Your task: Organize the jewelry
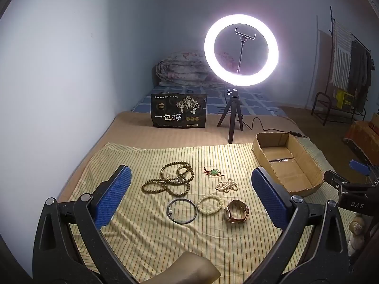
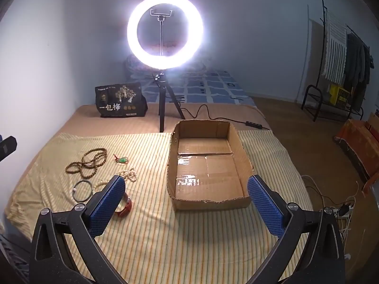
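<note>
We find both grippers held above the striped cloth [image 1: 151,236] on the bed, jaws spread wide and gripping nothing. Before the left gripper [image 1: 189,196] lie the jewelry pieces: brown bead strand [image 1: 170,179], green pendant [image 1: 214,171], pearl strand [image 1: 227,185], dark bangle [image 1: 182,211], white bead bracelet [image 1: 209,204], watch [image 1: 236,211]. The right gripper [image 2: 187,201] faces the open cardboard box [image 2: 244,151], just right of them.
</note>
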Motion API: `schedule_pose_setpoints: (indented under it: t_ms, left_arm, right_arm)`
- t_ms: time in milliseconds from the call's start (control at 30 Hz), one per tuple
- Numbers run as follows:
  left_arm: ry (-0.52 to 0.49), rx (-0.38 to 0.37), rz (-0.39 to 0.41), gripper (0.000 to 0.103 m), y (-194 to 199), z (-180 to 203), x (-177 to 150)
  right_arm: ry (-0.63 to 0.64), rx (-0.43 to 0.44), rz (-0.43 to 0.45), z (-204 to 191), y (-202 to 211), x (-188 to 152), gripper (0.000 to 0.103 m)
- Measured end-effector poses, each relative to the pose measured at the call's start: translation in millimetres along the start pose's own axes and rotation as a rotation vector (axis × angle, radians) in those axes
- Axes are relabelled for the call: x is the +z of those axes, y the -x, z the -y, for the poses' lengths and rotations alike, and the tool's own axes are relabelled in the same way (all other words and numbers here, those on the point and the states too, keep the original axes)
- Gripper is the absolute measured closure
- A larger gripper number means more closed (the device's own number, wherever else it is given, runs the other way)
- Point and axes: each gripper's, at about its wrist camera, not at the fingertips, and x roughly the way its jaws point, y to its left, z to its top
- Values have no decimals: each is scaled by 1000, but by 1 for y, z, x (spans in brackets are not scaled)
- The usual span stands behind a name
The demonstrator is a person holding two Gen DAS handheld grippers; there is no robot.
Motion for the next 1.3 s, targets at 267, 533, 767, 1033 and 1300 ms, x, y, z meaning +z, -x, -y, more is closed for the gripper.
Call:
schedule_pose_setpoints:
  t_ms: [267,533,767,1033,1300]
  left_arm:
    - [-1,2,3,0,0,1,0]
    - [-2,1,3,0,1,1,-1]
    - [-2,2,4,0,1,2,-1]
    - [-2,0,5,0,1,1,-2]
    - [-3,1,5,0,-1,1,-3]
  right_arm:
    - [-5,3,2,0,0,-1,1]
    - [-5,8,-1,0,-1,-2,1]
    - [-6,9,0,2,-1,-4,1]
    - [-9,12,-4,2,-2,-5,1]
    - [-11,14,-8,2,-3,-6,1]
